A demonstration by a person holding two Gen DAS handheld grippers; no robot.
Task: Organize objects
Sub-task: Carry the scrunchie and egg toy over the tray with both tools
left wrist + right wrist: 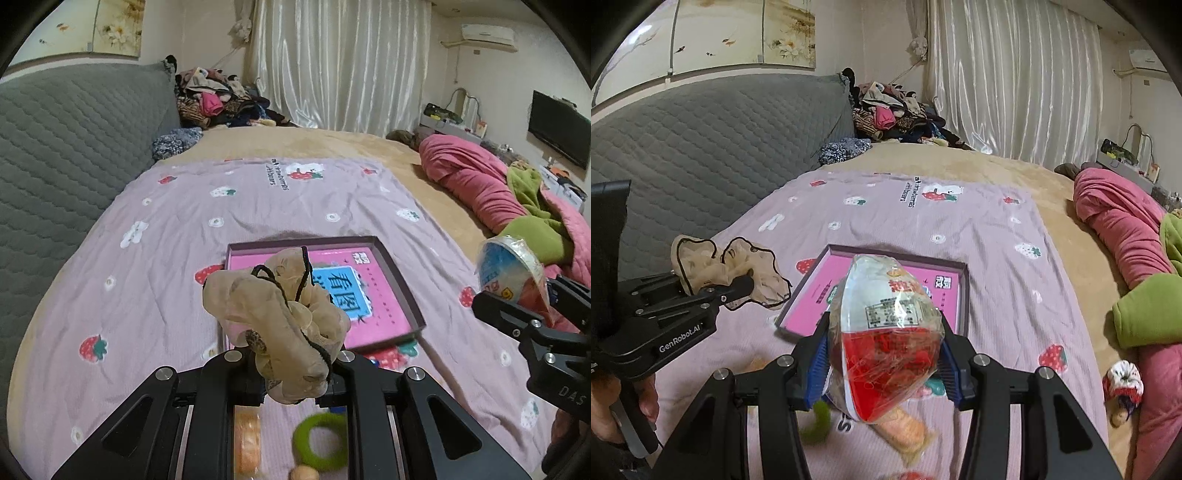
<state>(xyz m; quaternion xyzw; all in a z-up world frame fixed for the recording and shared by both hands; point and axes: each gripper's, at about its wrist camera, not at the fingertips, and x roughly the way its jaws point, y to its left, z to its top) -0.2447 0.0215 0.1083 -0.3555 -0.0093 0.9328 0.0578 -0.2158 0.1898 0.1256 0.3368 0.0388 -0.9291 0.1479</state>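
left gripper (295, 365): clamped narrow on beige scrunchie (280, 317), tray (399, 284) at 12 o'clock.
right gripper (886, 354): holding wrapped snack cup (886, 332).
drop: I release low, inside tray rim.

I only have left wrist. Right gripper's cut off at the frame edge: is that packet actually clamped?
Observer: Yes. The right gripper has the wrapped snack cup pinched between both blue pads.
Operator: Anything already in the pink tray?
Observer: No loose items; right wrist shows the pink tray floor bare around the cup.
Operator: Left grip from outside?
Observer: The left gripper is shut on the beige scrunchie, held beside the tray.
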